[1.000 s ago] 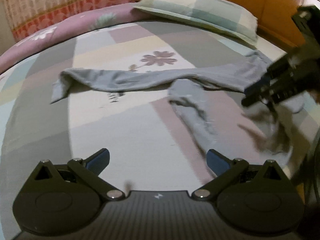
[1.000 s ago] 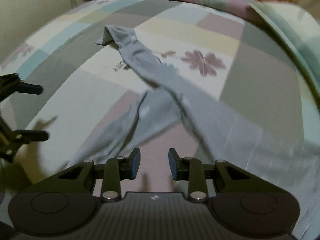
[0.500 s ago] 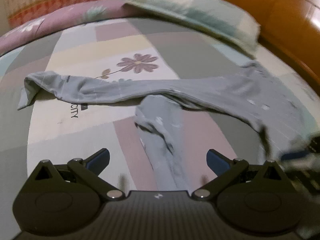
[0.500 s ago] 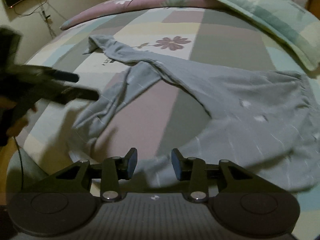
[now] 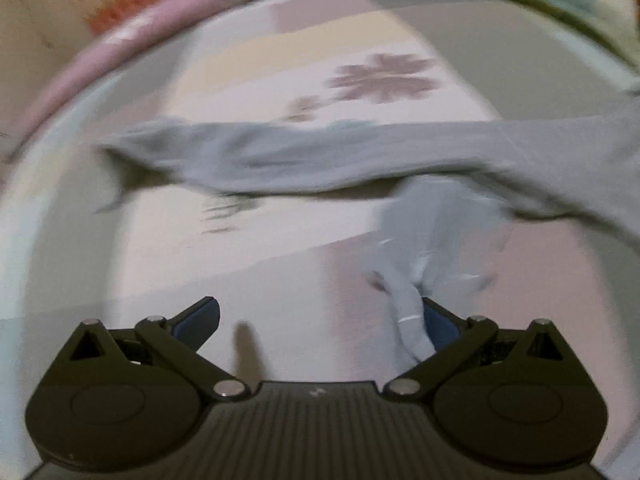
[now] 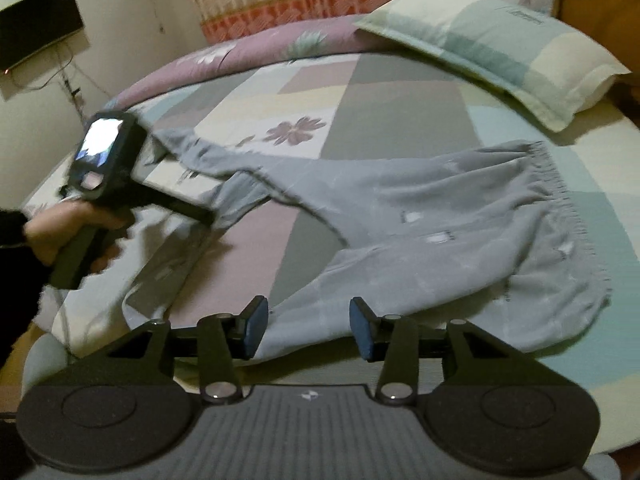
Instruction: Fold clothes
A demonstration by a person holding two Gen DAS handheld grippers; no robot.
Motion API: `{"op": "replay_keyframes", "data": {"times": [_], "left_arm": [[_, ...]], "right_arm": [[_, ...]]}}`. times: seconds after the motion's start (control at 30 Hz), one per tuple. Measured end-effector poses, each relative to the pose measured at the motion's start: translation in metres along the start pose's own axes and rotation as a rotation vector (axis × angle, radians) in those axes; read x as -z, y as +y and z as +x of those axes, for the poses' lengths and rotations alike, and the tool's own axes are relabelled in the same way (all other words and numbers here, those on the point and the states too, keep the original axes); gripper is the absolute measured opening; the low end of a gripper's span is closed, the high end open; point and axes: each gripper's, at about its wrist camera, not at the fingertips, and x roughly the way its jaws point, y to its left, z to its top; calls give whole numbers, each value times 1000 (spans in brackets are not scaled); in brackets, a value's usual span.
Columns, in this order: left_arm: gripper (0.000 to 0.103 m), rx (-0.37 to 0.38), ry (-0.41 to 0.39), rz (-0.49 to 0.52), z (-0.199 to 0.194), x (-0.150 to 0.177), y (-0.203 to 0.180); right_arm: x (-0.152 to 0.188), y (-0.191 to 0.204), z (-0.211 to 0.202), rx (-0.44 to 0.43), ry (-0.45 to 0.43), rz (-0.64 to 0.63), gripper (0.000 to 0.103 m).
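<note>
Bed [image 6: 400,96]: fills both views; a patchwork sheet in grey, pink, cream and pale blue blocks with a printed flower, smooth and flat.
Pillow [image 6: 500,44]: upper right of the right wrist view; plump, checked in green and cream.
Trousers [image 6: 440,216]: grey, soft knit, lying on the bed across the middle of the right wrist view; gathered elastic waistband at the right, two legs splayed apart toward the left, one twisted and rumpled, not yet folded.
Near leg [image 5: 408,312]: in the left wrist view, lower right of centre, a narrow wrinkled strip runs down to the right-hand finger.
Step in hand: judged the very start, straightening the garment before any fold.
Left gripper [image 5: 320,316]: jaws wide apart, nothing clamped; the view is motion-blurred; seen at the left of the right wrist view [image 6: 208,216], its tip at the twisted leg.
Right gripper [image 6: 306,320]: jaws apart, empty, poised over the near edge of cloth at lower centre.
Next move: likely calls for pinching a leg hem and drawing it flat alongside the other; thin cloth needs a low, firm nip.
</note>
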Motion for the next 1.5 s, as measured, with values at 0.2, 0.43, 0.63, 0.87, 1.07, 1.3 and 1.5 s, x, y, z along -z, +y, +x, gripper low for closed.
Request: {"op": "replay_keyframes", "data": {"times": [0.2,0.43,0.63,0.87,1.07,1.3,1.5], "left_arm": [[103,-165,60,-31,-7,24,45],[103,-262,120,-78,-25,59,101],[103,-318,130,-123,-42,73,140],[102,-226,77,-149,-61,68,147],[102,-99,47,-139,-52,47,138],[102,-91,139,-36,10,32,120],[103,-246,197,-101,20,49,150]], "right_arm": [[1,-15,-4,9,-25,38,51],[2,-15,-2,-2,-27,49,52],[3,-14,-5,-2,-37,44,57],[5,-12,0,0,-21,46,58],[6,-9,5,1,-2,41,58],[4,-6,7,25,11,35,58],[1,-7,7,50,11,31,58]]}}
